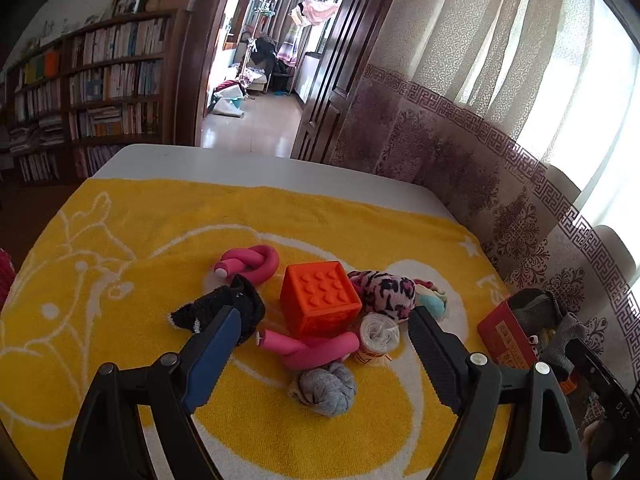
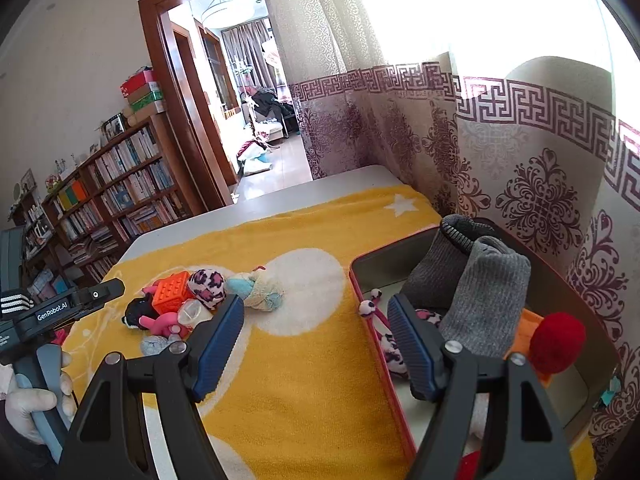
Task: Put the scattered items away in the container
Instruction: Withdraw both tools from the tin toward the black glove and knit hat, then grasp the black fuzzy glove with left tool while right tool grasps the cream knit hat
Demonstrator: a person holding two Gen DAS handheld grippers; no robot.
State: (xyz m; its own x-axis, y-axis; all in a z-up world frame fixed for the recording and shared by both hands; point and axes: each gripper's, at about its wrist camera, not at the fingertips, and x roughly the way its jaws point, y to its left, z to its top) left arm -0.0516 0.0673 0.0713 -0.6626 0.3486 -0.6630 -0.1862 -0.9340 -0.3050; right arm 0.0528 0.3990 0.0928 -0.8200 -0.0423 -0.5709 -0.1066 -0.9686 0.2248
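Note:
Several items lie piled on a yellow towel [image 1: 120, 240]: an orange studded cube [image 1: 318, 296], a knotted pink foam roller [image 1: 250, 264], a second pink roller [image 1: 316, 348], a black sock [image 1: 224, 308], a grey sock ball [image 1: 326, 388], a pink leopard sock [image 1: 384, 292] and a wrapped roll [image 1: 378, 334]. My left gripper [image 1: 324, 320] hangs open over this pile, holding nothing. The red-rimmed container [image 2: 354, 280] stands at the right with grey socks [image 2: 484, 300], a red ball [image 2: 556, 340] and a leopard-print item [image 2: 392, 352] inside. My right gripper [image 2: 316, 308] is open and empty over the container's left rim.
A patterned curtain [image 2: 540, 200] hangs close behind the container. The towel covers a white table [image 1: 192, 160] with its far edge bare. A bookshelf [image 1: 100, 92] and a doorway stand beyond. A gloved hand [image 2: 28, 404] holds the left gripper's handle at the left.

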